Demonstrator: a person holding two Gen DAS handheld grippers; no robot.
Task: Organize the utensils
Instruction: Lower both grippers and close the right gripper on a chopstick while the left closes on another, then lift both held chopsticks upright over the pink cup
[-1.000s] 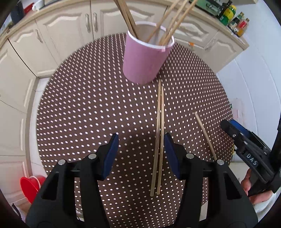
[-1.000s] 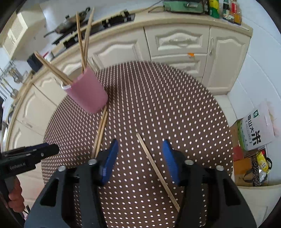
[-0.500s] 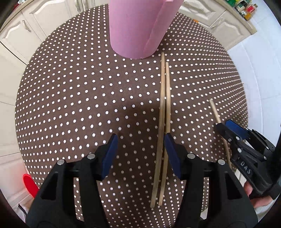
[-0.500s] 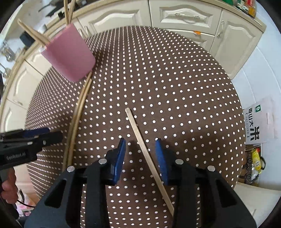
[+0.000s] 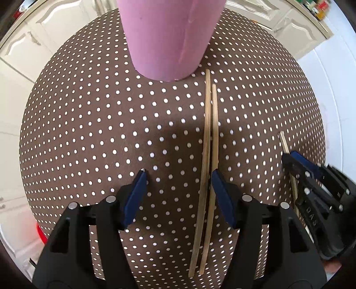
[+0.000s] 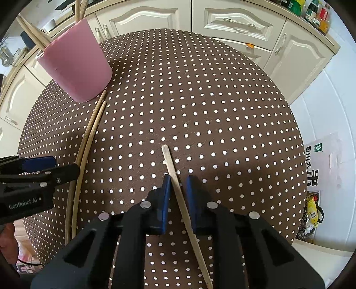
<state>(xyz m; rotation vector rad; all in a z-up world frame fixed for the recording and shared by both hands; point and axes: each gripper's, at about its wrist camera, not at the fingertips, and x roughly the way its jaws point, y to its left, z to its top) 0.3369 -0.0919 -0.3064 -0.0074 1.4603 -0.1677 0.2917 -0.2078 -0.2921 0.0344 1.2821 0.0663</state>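
A pink cup (image 5: 169,37) (image 6: 75,69) stands on the brown dotted round table (image 5: 89,133) (image 6: 200,89), with several chopsticks (image 6: 33,35) sticking out of it. A pair of chopsticks (image 5: 208,137) (image 6: 89,137) lies side by side in front of the cup. My left gripper (image 5: 178,175) (image 6: 55,169) hangs low over that pair, its jaws opening; the pair runs between the fingers, close to the right pad. A single chopstick (image 6: 169,160) (image 5: 283,142) lies between the fingers of my right gripper (image 6: 178,177) (image 5: 298,164), whose jaws are closing with a slim gap still showing.
Cream kitchen cabinets (image 6: 233,24) run behind the table. A printed rice bag (image 6: 320,164) and packets sit on the floor to the right. Bottles (image 6: 311,11) stand on the counter. Something red (image 5: 41,233) lies on the floor at the left.
My left gripper has sunk toward the table near the cup and its jaws have widened. My right gripper has dropped around the single chopstick and its jaws have narrowed on it.
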